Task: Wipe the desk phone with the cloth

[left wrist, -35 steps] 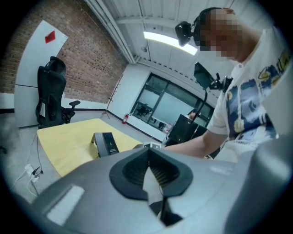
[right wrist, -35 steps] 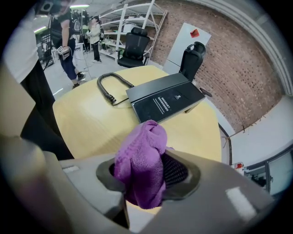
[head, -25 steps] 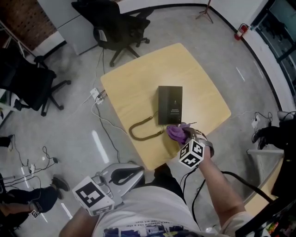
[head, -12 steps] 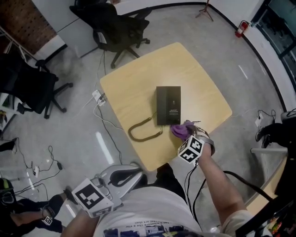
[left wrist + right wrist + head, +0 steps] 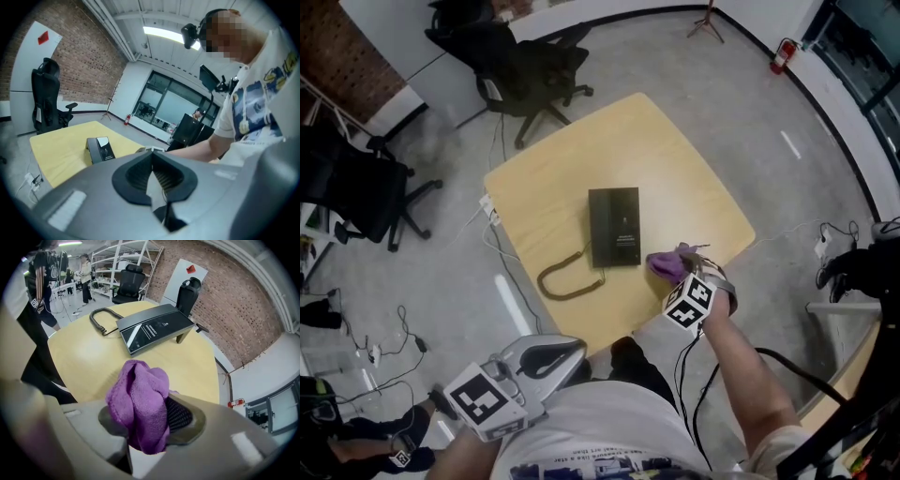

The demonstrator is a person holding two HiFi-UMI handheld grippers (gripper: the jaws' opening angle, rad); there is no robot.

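Right, the right gripper is clamped on the purple cloth, the fabric bunched up thick between its jaws and bulging out over them in the right gripper view. It is poised over the pale wooden table, just off the near right corner of the desk phone, at about 4 o'clock from it. A strip of bare tabletop shows between cloth and phone in the right gripper view, so they sit just beside each other rather than pressed together. The phone itself, a flat black slab, lies near the middle of the table with its long side running away from the person. Its coiled cord loops out at 7 o'clock from the phone, curling toward the table's near left edge. Down at 7 o'clock in the head view, the left gripper hangs well off the table, close to the person's body, its jaws drawn together with nothing between them. Beyond the table at 11 o'clock stands a black office chair, and a second dark chair sits out at 9 o'clock on the grey floor.
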